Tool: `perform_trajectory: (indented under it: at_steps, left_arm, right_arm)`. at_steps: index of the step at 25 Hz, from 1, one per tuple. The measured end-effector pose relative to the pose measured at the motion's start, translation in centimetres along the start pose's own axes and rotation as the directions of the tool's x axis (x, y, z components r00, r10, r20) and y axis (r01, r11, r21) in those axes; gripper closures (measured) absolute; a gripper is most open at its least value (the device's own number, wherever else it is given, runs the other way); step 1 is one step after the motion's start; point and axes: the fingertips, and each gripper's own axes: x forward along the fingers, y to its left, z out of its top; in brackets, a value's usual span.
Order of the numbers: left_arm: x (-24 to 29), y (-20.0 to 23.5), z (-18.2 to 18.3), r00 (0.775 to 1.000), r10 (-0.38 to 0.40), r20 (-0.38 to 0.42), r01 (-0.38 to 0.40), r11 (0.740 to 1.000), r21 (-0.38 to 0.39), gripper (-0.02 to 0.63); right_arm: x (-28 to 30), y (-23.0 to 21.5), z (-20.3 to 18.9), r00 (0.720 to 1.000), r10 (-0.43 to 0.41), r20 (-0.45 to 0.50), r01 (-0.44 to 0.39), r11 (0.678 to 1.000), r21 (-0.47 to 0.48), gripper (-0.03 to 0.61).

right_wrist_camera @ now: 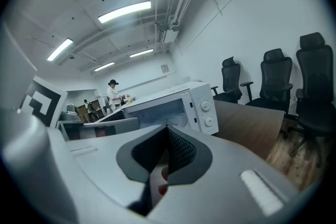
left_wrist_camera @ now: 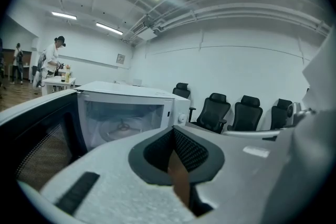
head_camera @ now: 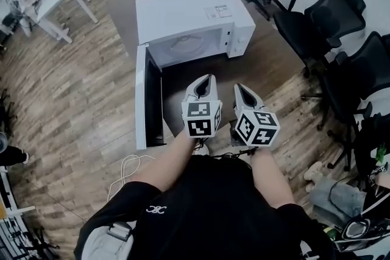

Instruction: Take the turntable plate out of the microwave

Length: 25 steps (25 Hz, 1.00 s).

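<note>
tongs: left tongs (head_camera: 209, 78) and right tongs (head_camera: 239, 88) are both sitting pressed together, pinching nothing, above the counter (head_camera: 201, 73) | target: turntable plate (head_camera: 186, 44) is lying inside the microwave (head_camera: 183, 9), whose door (head_camera: 141, 97) is hanging open | risk: shut tips risking shoving the plate instead of gripping its rim; left tongs risking clipping the door

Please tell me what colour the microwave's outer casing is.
The microwave casing is white, clearest in the head view.
</note>
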Motion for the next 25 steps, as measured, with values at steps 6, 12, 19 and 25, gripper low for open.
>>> perform_trajectory:
  at_steps: [6, 12, 19, 25]
  left_arm:
    - [-0.6, 3.0, -0.4, 0.998, 0.061, -0.006, -0.062, 0.998, -0.027, 0.604]
    - [-0.3, 6.4, 0.1, 0.991, 0.133, 0.003, -0.133, 0.99, -0.049, 0.604]
    - [0.9, 10.0, 0.8, 0.971, 0.238, 0.013, -0.237, 0.968, -0.08, 0.604]
    - [1.4, 12.0, 0.9, 0.958, 0.285, 0.011, -0.283, 0.953, -0.109, 0.604]
  right_arm:
    - [3.2, 1.6, -0.6, 0.997, 0.071, -0.038, -0.067, 0.993, 0.094, 0.569]
    - [7.2, 2.7, -0.6, 0.989, 0.134, -0.059, -0.125, 0.982, 0.139, 0.569]
    - [12.6, 4.5, -0.9, 0.954, 0.283, -0.098, -0.269, 0.954, 0.132, 0.536]
    - [18.0, 3.8, -2.3, 0.925, 0.358, -0.123, -0.3, 0.892, 0.338, 0.481]
